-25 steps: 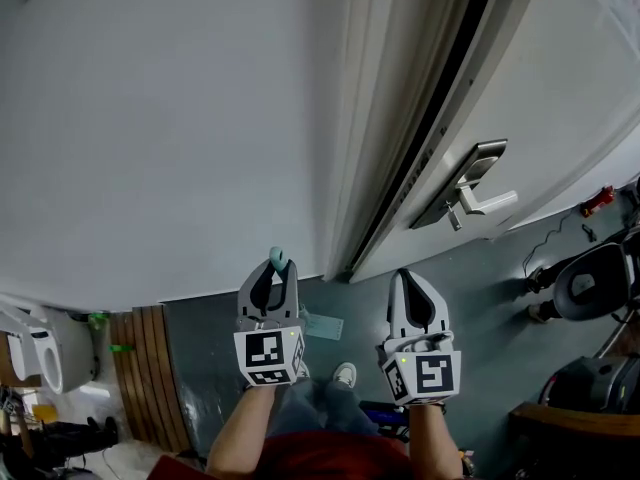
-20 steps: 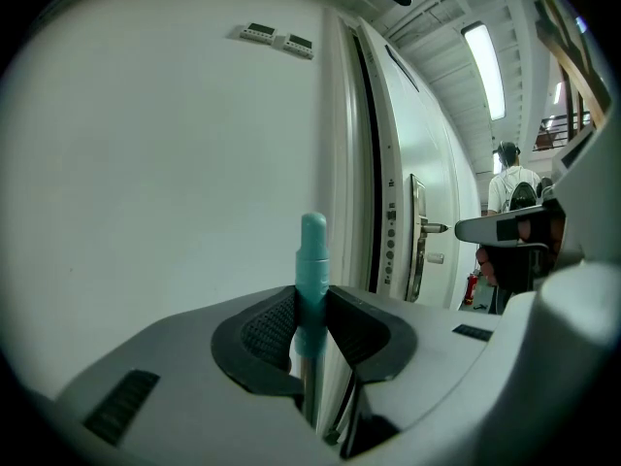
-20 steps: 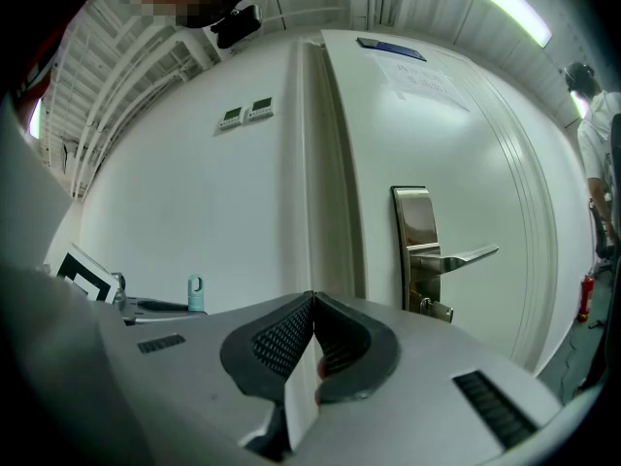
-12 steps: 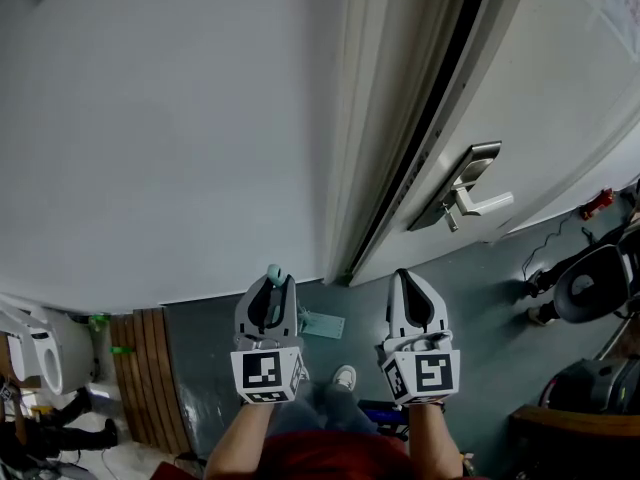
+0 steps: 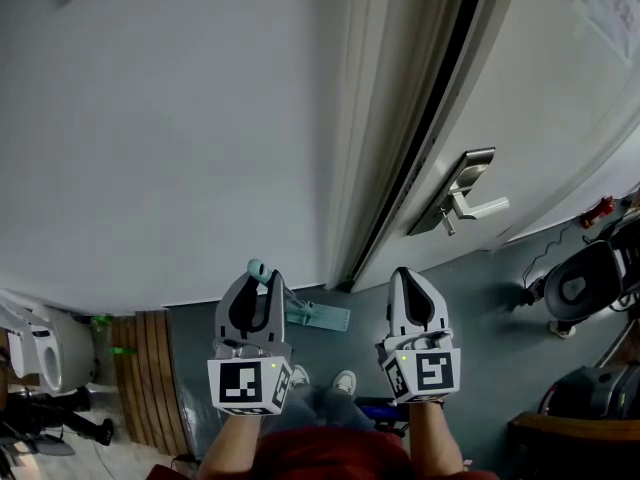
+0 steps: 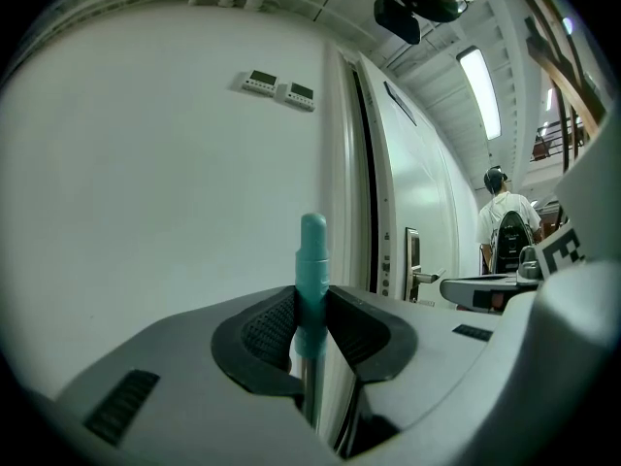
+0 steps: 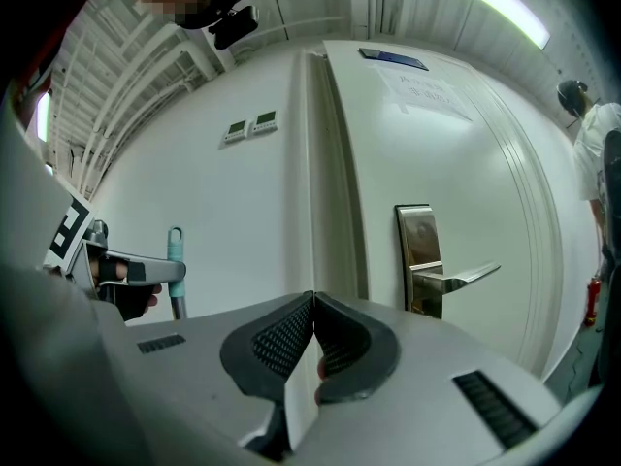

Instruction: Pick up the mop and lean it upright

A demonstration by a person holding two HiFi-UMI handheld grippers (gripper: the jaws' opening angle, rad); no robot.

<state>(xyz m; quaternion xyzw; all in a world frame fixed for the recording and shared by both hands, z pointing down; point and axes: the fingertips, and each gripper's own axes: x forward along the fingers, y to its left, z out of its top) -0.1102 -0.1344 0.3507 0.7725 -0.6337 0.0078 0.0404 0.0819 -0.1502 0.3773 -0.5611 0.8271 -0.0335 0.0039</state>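
Note:
The mop has a thin metal shaft with a teal handle tip (image 5: 256,267) and a flat teal head (image 5: 318,318) down on the grey floor by the wall. My left gripper (image 5: 258,286) is shut on the shaft just below the tip; in the left gripper view the teal tip (image 6: 312,250) stands upright between the ribbed pads (image 6: 272,330). The mop stands about upright, close to the white wall (image 5: 160,148). My right gripper (image 5: 407,280) hovers to the right of the mop, shut with nothing in it. The right gripper view shows the mop handle (image 7: 175,246) off to the left.
A white door with a metal lever handle (image 5: 470,203) stands ajar right of the wall. Wooden slats (image 5: 150,378) lie on the floor at lower left, dark equipment (image 5: 585,283) at right. The person's shoe (image 5: 343,378) is below the grippers. A person (image 6: 506,226) stands beyond the door.
My left gripper has shifted left and a little lower in the head view, taking the mop handle along. The right gripper has stayed in place.

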